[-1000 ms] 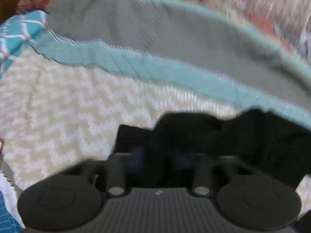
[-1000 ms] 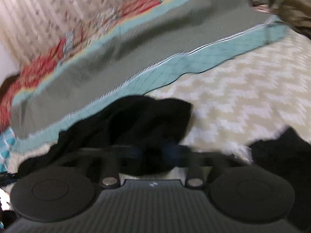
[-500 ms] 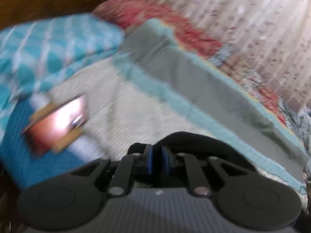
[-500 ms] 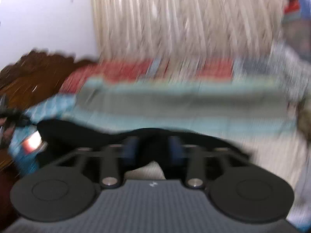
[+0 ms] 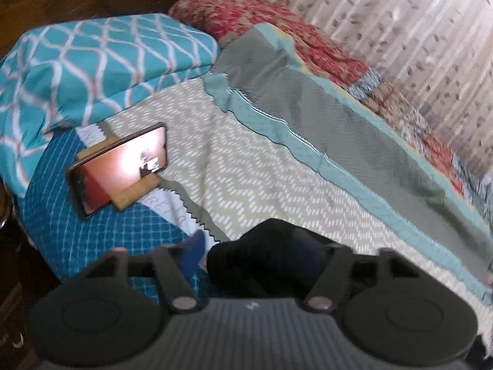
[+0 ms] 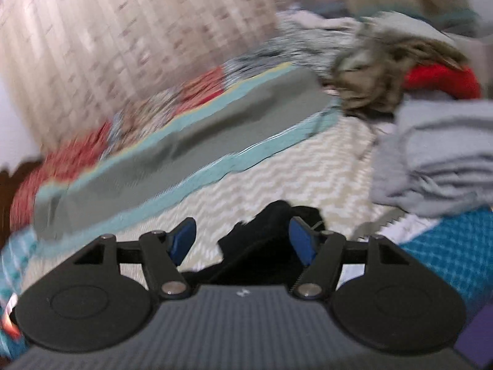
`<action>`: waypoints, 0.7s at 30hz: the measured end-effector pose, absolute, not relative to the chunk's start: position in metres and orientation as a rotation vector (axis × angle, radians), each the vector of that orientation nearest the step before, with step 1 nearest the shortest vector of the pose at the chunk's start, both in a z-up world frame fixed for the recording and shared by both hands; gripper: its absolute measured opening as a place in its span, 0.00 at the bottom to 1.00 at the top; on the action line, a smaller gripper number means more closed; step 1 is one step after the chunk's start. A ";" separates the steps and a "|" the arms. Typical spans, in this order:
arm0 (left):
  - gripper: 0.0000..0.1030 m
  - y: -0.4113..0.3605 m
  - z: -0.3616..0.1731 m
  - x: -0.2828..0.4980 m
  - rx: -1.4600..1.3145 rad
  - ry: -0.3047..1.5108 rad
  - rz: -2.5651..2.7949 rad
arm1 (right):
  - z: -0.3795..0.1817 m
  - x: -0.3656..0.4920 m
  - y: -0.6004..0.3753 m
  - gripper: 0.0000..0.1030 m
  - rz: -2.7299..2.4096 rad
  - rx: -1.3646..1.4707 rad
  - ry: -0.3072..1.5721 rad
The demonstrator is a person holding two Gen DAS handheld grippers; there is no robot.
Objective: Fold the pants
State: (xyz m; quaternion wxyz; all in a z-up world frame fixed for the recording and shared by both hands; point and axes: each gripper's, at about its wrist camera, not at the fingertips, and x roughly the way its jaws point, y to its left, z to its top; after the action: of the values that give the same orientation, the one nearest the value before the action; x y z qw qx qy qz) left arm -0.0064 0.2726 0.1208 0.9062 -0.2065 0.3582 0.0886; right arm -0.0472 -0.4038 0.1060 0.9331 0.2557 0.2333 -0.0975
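Both claws (image 5: 249,256) (image 6: 243,240) just opened (pads clear); black pants (image 5: 265,256) lie between each.

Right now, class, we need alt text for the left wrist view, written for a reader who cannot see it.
The left gripper, jaws apart, hovers over a bunched end of black pants on a chevron bedspread. A lit phone lies to the left, below a teal patterned pillow; a grey and teal blanket runs along the right.

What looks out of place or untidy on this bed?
A lit phone leans on a wooden stand on the bedspread, near where the black pants lie bunched. In the right wrist view, unfolded clothes are heaped by the bed's edge.
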 end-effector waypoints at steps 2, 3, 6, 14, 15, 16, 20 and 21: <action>0.76 0.269 0.108 0.003 -0.434 0.786 0.168 | 0.097 -0.050 -0.405 0.68 -0.247 0.572 0.472; 0.76 0.266 0.102 0.007 -0.449 0.808 0.156 | 0.092 -0.051 -0.403 0.72 -0.280 0.599 0.475; 0.57 0.254 0.086 0.017 -0.470 0.857 0.139 | 0.069 -0.036 -0.406 0.74 -0.322 0.685 0.498; 0.17 0.245 0.095 0.004 -0.412 0.851 0.164 | 0.056 -0.079 -0.410 0.09 -0.371 0.652 0.535; 0.17 0.245 0.096 0.002 -0.415 0.855 0.163 | 0.051 -0.092 -0.415 0.09 -0.401 0.659 0.547; 0.17 0.243 0.097 0.001 -0.415 0.860 0.165 | 0.045 -0.103 -0.418 0.13 -0.427 0.659 0.576; 0.19 0.237 0.100 -0.001 -0.403 0.873 0.176 | 0.033 -0.124 -0.421 0.33 -0.611 0.501 0.674; 0.20 0.236 0.100 -0.001 -0.400 0.873 0.177 | 0.037 -0.129 -0.422 0.38 -0.621 0.507 0.644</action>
State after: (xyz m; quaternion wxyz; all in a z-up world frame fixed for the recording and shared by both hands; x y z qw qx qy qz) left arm -0.0014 0.2356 0.1004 0.8832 -0.1920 0.4194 0.0849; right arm -0.1287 -0.4219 0.0372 0.8706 0.2427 0.3081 -0.2971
